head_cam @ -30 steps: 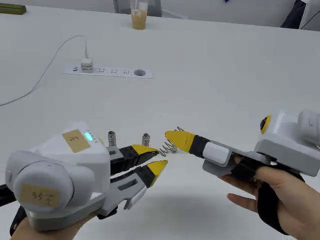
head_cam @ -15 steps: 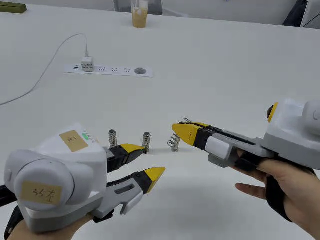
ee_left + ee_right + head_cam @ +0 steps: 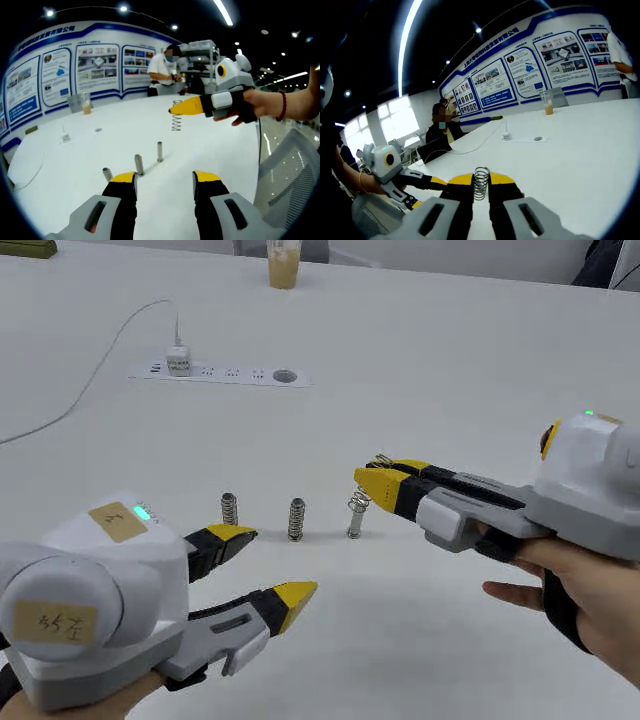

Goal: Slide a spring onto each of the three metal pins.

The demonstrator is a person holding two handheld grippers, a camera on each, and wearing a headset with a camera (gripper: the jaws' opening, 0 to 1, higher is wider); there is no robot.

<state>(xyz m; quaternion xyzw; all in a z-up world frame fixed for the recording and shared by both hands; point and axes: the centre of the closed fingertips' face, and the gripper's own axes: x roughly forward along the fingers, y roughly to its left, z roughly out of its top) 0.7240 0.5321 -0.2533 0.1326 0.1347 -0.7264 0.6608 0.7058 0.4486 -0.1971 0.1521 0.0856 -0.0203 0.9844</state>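
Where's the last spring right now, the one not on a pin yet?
In the left gripper view the spring hangs from the shut fingers of the right gripper, up above the bare pin, the rightmost one.

The left gripper [image 3: 275, 562] is hovering low over the tabletop close to its near edge, on the left. Its yellow-tipped jaws are standing wide apart with nothing between them, pointing away from the person and slightly rightward. The right gripper [image 3: 362, 481] is hanging roughly level above the tabletop, farther toward the right edge, and is pointing leftward. Its jaws are pressing together on a spring [image 3: 480, 183], which is sticking out past the tips. The right hand [image 3: 560, 592] is wrapping the grip from below, with a black strap crossing it.
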